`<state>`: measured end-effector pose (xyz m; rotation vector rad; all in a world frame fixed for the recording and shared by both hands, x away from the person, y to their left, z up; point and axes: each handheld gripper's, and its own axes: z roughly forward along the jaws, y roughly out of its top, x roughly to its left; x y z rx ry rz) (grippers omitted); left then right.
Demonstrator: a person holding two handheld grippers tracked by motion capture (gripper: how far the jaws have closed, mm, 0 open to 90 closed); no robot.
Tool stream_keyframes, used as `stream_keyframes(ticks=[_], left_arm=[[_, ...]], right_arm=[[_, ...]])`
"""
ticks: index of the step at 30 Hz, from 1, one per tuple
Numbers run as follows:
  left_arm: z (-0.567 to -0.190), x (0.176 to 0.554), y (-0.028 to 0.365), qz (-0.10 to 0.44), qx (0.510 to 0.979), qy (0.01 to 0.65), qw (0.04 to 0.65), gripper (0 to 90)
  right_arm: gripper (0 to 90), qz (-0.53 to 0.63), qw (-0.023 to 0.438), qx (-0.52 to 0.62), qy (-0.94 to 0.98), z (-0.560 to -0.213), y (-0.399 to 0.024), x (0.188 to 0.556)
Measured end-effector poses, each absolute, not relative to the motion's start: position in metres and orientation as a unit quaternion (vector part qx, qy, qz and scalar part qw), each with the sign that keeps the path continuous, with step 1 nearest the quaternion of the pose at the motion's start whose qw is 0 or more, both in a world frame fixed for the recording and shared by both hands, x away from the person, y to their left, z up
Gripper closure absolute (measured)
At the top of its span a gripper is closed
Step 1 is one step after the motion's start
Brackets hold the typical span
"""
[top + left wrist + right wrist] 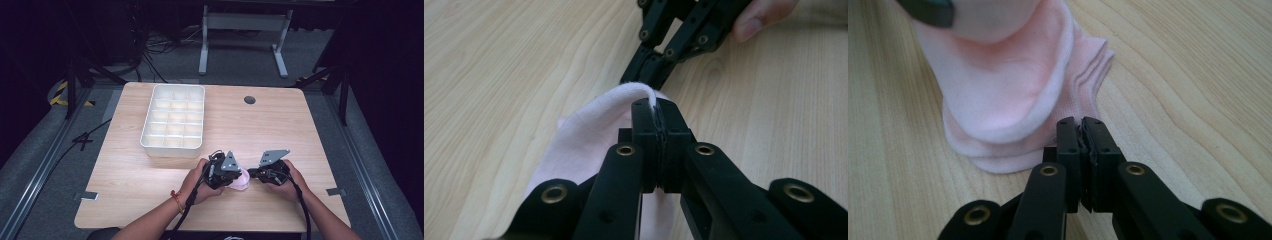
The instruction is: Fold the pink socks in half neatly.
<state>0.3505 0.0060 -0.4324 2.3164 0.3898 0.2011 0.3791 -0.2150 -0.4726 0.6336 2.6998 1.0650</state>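
Item: pink sock [240,181], folded, on table [150,185] at six o'clock of white compartment tray [172,120]; left gripper [231,176] clamped on its edge, right gripper [256,173] closed, seemingly pinching sock's edge; folding apparently done, traying left.

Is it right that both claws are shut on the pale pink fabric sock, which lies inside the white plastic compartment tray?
Not quite: the high view shows the pale pink fabric sock on the wooden table, outside the white plastic compartment tray. The left claw and right claw grip it.

Black two-jawed tool [235,175] in each hand — brass rivets, grey plates, trailing cables.
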Motion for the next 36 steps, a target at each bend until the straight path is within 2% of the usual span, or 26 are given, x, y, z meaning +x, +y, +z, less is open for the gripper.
stream_keyframes(ticks=[8, 14, 20, 23, 25, 26, 29, 31, 34, 36], left_arm=[[-0.462, 0.349, -0.015, 0.060, 0.925, 0.133, 0.352, 88.0], [-0.467, 0.349, -0.015, 0.052, 0.922, 0.142, 0.358, 84.9], [-0.468, 0.351, -0.014, 0.053, 0.923, 0.132, 0.358, 80.9], [-0.468, 0.350, -0.013, 0.045, 0.922, 0.131, 0.360, 75.4], [-0.467, 0.349, -0.013, 0.044, 0.924, 0.129, 0.357, 68.1], [-0.467, 0.348, -0.012, 0.045, 0.924, 0.130, 0.358, 68.1], [-0.457, 0.343, 0.000, 0.044, 0.927, 0.124, 0.351, 57.8], [-0.452, 0.342, 0.005, 0.047, 0.927, 0.122, 0.352, 57.4], [-0.441, 0.346, 0.023, 0.063, 0.917, 0.141, 0.369, 61.7], [-0.440, 0.354, 0.031, 0.067, 0.908, 0.164, 0.381, 69.6]], right_arm=[[84.8, 0.354, 0.091, 0.212, 0.906, -0.472, -0.216, 0.379], [84.5, 0.410, 0.094, 0.224, 0.879, -0.454, -0.225, 0.379], [83.2, 0.414, 0.084, 0.181, 0.888, -0.452, -0.205, 0.367], [83.2, 0.395, 0.088, 0.185, 0.895, -0.460, -0.200, 0.371], [83.4, 0.389, 0.091, 0.184, 0.898, -0.461, -0.199, 0.372], [83.6, 0.383, 0.094, 0.185, 0.900, -0.462, -0.198, 0.373], [85.0, 0.373, 0.095, 0.187, 0.904, -0.468, -0.195, 0.374], [85.2, 0.376, 0.092, 0.189, 0.902, -0.469, -0.196, 0.375], [85.5, 0.376, 0.088, 0.192, 0.902, -0.470, -0.196, 0.374], [85.9, 0.375, 0.088, 0.194, 0.902, -0.470, -0.195, 0.375]])
